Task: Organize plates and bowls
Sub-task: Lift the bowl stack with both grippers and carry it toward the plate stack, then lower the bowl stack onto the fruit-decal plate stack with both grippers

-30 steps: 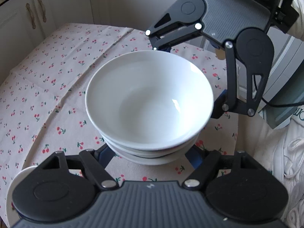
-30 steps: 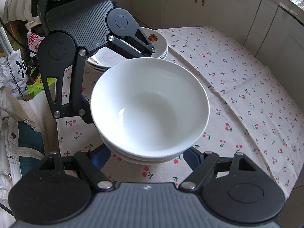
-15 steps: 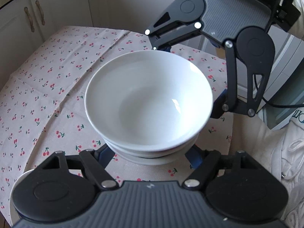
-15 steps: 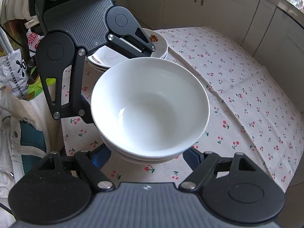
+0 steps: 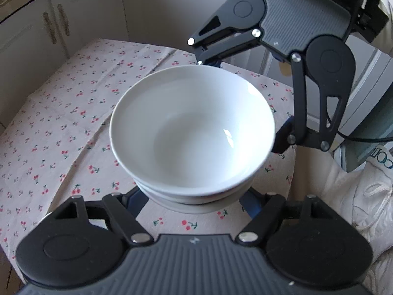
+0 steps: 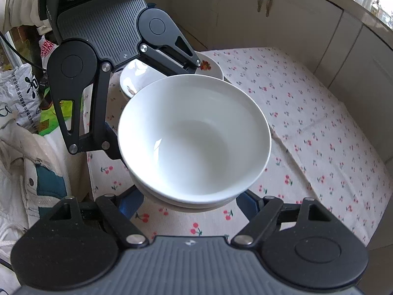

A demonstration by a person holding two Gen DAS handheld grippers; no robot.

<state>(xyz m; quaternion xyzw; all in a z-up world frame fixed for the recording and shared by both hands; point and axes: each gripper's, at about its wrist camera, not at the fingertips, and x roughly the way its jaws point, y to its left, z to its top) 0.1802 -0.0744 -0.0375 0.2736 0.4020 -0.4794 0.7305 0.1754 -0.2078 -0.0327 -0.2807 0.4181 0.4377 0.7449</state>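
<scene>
Bowls (image 5: 191,132), a nested white stack, are hanging clear above the cherry-print cloth (image 5: 73,127) on the worktop, carried between both claws. From the left wrist view, the left claw (image 5: 194,201) is reaching in under the near side of the stack, its blue pads (image 5: 133,200) bracketing the lowest bowl's base, while the right claw (image 5: 235,103) is coming in from the far side of the bowls, one finger at the far rim and the other at the right flank. The right wrist view mirrors this: the right claw (image 6: 190,204) is sitting under the near edge of the bowls (image 6: 194,137) and the left claw (image 6: 152,103) is pressing in from the far left of them. Both claws are clenching on the stack, each partly spread around its girth; exact pad contact is hidden beneath the bowls, so the grip is judged from the stack being aloft.

Plates (image 6: 172,73), one with a flower motif, are lying on the cloth just beyond the bowls, behind the left claw's far finger, on the left claw's side. The stack is round, so no long axis matters; what counts is that it is sitting squarely between the two claws, equally near to each, mouth upward and roughly level. Any set-down probably needs both hands travelling together, or the stack could tilt and slip.
</scene>
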